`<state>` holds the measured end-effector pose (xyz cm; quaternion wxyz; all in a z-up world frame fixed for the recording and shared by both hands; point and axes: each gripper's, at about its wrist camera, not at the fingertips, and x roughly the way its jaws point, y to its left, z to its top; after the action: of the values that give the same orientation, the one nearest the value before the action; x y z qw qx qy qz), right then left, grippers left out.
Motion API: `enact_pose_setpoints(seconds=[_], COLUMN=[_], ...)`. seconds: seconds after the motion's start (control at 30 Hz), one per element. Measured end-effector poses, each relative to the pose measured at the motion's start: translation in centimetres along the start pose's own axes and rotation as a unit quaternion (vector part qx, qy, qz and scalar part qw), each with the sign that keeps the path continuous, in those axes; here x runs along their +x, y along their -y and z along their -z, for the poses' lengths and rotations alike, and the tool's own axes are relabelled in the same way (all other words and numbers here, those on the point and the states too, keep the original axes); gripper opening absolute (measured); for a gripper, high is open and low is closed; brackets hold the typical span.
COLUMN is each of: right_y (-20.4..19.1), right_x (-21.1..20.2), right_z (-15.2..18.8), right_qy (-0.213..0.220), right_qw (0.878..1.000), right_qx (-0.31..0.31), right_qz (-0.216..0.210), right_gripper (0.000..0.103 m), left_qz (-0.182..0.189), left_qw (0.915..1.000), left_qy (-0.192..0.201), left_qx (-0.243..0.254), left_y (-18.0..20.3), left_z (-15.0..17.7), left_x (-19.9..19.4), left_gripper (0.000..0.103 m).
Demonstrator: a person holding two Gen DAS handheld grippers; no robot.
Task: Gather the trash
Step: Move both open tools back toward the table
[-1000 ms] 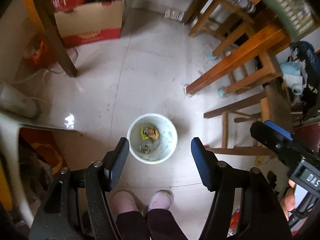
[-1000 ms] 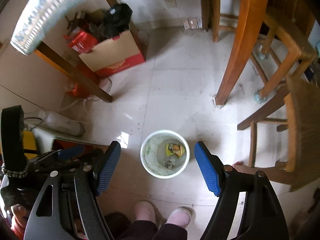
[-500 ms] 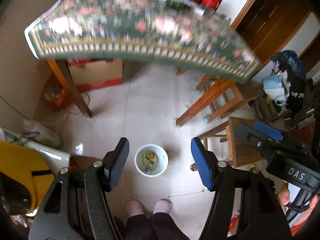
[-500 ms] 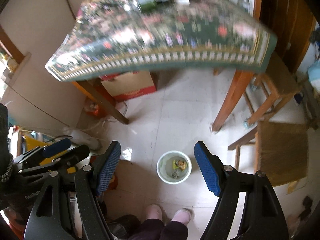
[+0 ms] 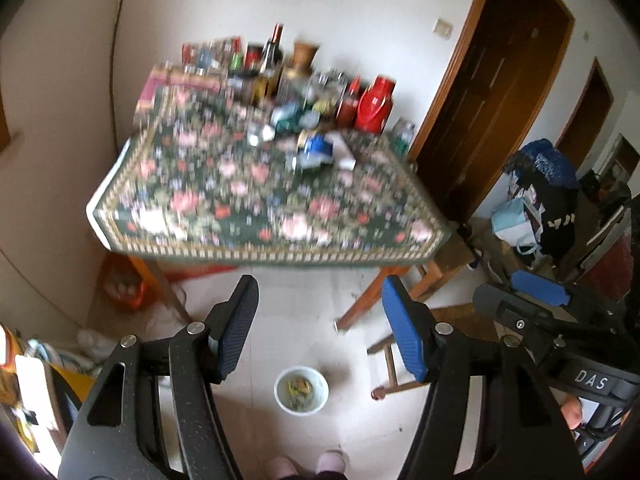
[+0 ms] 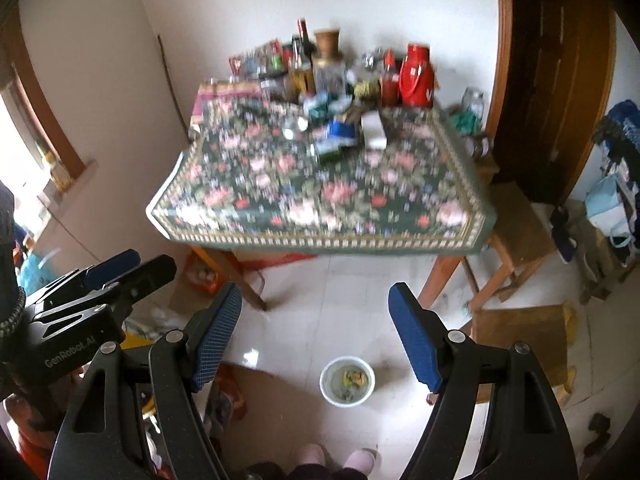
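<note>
A white trash bucket (image 5: pixel 301 390) with a yellow wrapper and scraps inside stands on the floor, far below both grippers; it also shows in the right wrist view (image 6: pixel 347 381). My left gripper (image 5: pixel 318 312) is open and empty, held high in front of the table. My right gripper (image 6: pixel 314 320) is open and empty at the same height. On the floral tablecloth (image 5: pixel 256 204) lie a white box (image 6: pixel 373 131), blue-green packets (image 6: pixel 334 140) and a small shiny item (image 6: pixel 294 128). The picture is blurred.
Bottles, jars and a red thermos (image 6: pixel 416 76) crowd the table's far edge. Wooden stools (image 6: pixel 516 224) stand right of the table, a dark wooden door (image 6: pixel 552 60) behind. A cardboard box and an orange bag (image 5: pixel 124 284) sit under the table. My feet (image 6: pixel 336 456) are near the bucket.
Both grippers have risen and tilted up from just above the bucket. The bucket has shrunk in view and the tabletop with its clutter has come into sight. Both jaws stayed open.
</note>
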<state>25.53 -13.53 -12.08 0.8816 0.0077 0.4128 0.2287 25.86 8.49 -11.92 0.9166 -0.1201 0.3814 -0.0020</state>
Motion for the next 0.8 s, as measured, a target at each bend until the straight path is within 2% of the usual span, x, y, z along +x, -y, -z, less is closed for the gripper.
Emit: enact_pose_setpoints(seconds=[0.13, 0.23, 0.37, 0.57, 0.8], right_y=[-1.1, -1.7, -1.9, -0.6, 1.9], right_x=[-3.0, -4.7, -6.1, -6.6, -4.2], right_z=[-1.3, -2.0, -3.0, -4.6, -7.8], right_qy=[0.040, 0.066, 0.094, 0.121, 0.128], right_qw=[0.999, 0.997, 0.995, 0.992, 0.992], right_qx=[-0.002, -0.004, -0.005, 0.009, 0.009], right_qz=[0.017, 0.027, 0.037, 0.033, 0.020], right_gripper=[0.073, 0.073, 0.073, 0.075, 0.075], left_qz=[0.014, 0.011, 0.006, 0.008, -0.010], left_qw=[0.9992, 0.9975, 0.9952, 0.9938, 0.9928], left_qy=[0.033, 0.060, 0.078, 0.092, 0.108], left_qx=[0.017, 0.035, 0.059, 0.062, 0.052], left_y=[0.1, 0.3, 0.7, 0.8, 1.5], left_z=[-1.9, -2.8, -4.0, -5.8, -8.6], left_x=[-2.9, -4.7, -5.8, -5.4, -2.9], left_gripper=[0.063, 0.068, 0.068, 0.078, 0.083])
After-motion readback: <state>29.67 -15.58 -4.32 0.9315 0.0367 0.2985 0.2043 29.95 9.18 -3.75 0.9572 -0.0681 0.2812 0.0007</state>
